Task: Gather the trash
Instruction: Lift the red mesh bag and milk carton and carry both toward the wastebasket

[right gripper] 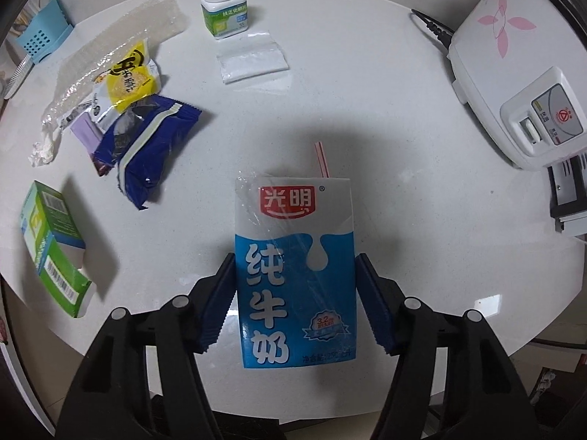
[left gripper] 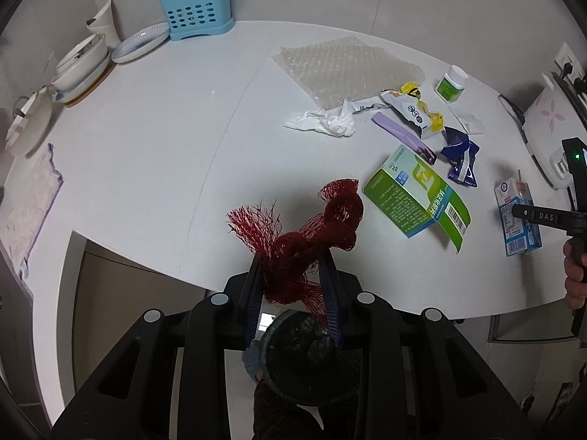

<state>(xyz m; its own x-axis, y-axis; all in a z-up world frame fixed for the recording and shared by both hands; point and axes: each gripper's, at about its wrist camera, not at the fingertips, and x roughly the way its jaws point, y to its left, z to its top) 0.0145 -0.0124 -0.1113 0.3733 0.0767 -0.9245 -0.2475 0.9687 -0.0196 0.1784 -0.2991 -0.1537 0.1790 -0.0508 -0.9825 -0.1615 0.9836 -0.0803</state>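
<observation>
My left gripper [left gripper: 291, 256] is shut on a red mesh net bag [left gripper: 312, 234] and holds it at the counter's front edge, above a dark bin [left gripper: 304, 363] lined with a bag. My right gripper [right gripper: 295, 260] has its jaws around a blue and white milk carton [right gripper: 295, 271] with a straw; the pads touch its sides. The carton also shows in the left wrist view [left gripper: 517, 216]. On the white counter [left gripper: 165, 146] lie a green box [left gripper: 414, 194], a blue wrapper [left gripper: 460, 161], a yellow wrapper [left gripper: 418, 106], crumpled tissue [left gripper: 326, 121], bubble wrap [left gripper: 348, 69] and a green pill bottle [left gripper: 451, 84].
A blue utensil holder [left gripper: 196, 11] and stacked bowls [left gripper: 84, 62] stand at the back left. A white rice cooker [right gripper: 513, 84] sits at the right. A purple wrapper [left gripper: 400, 134] and a clear plastic bag [right gripper: 253, 58] lie among the trash.
</observation>
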